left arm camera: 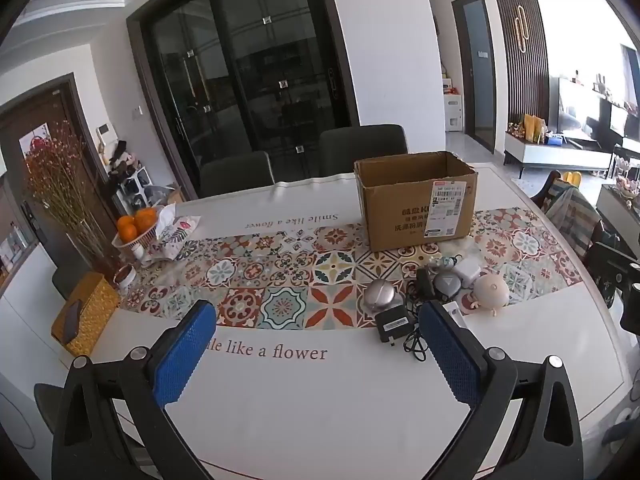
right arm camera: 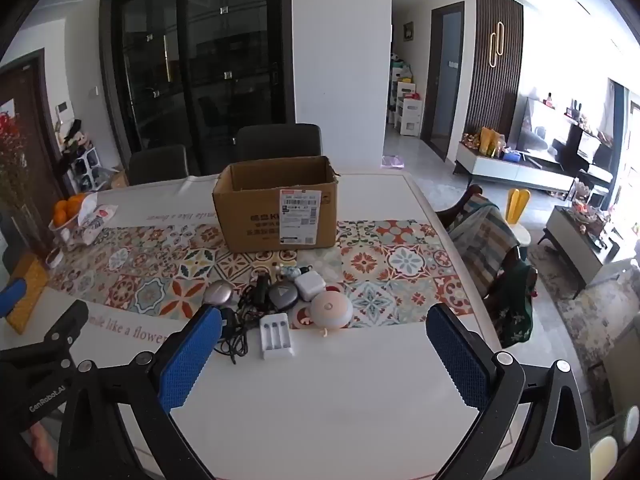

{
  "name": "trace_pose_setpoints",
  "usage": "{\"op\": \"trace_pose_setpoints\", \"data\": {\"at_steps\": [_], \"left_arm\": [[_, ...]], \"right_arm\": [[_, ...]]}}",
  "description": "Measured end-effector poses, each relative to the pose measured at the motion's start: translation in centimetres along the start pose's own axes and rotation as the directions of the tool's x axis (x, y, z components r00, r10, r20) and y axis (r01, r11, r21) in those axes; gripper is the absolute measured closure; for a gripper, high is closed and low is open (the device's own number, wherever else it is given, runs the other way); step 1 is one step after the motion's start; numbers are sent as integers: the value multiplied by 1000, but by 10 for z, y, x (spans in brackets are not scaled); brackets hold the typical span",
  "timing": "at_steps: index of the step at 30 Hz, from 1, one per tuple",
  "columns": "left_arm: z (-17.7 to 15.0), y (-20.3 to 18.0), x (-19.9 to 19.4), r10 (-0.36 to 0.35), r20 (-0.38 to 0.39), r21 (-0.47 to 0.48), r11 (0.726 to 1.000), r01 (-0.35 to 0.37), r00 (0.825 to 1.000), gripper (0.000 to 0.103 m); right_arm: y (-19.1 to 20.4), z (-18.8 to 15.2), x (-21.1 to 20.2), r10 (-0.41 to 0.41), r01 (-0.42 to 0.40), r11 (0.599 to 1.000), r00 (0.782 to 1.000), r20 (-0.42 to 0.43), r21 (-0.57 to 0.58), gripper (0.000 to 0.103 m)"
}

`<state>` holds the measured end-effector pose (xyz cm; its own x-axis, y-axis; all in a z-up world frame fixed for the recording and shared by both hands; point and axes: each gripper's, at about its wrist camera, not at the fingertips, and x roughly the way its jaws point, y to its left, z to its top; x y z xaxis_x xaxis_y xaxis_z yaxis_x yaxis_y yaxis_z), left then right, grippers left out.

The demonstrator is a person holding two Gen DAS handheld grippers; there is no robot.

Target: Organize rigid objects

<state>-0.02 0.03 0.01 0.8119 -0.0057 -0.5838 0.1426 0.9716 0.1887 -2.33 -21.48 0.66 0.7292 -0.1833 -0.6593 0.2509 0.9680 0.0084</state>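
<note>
Two grippers, jaws spread wide, nothing held.
Left gripper (left arm camera: 318,354) and right gripper (right arm camera: 324,356) hover above white table (right arm camera: 340,408); small gadgets cluster (right arm camera: 280,304) on patterned runner (left arm camera: 240,276), near side of open cardboard box (right arm camera: 276,208); white charger (right arm camera: 277,335) nearest.

You have bare table (right arm camera: 320,400) in front. The cluster of gadgets (right arm camera: 280,304) blocks the way to the cardboard box (right arm camera: 276,212).
</note>
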Motion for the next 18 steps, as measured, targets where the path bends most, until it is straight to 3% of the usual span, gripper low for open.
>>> {"op": "trace_pose_setpoints", "data": {"at_steps": [7,18], "left_arm": [[2,1,-1,16,3,-7,1000,-16,1000,0],[6,10,1,-13,12,-51,999,14,1000,0]], "right_arm": [[0,1,2,9,-9,1000,1000,6,9,0],[3,6,6,15,-15,1000,1000,1,4,0]]}}
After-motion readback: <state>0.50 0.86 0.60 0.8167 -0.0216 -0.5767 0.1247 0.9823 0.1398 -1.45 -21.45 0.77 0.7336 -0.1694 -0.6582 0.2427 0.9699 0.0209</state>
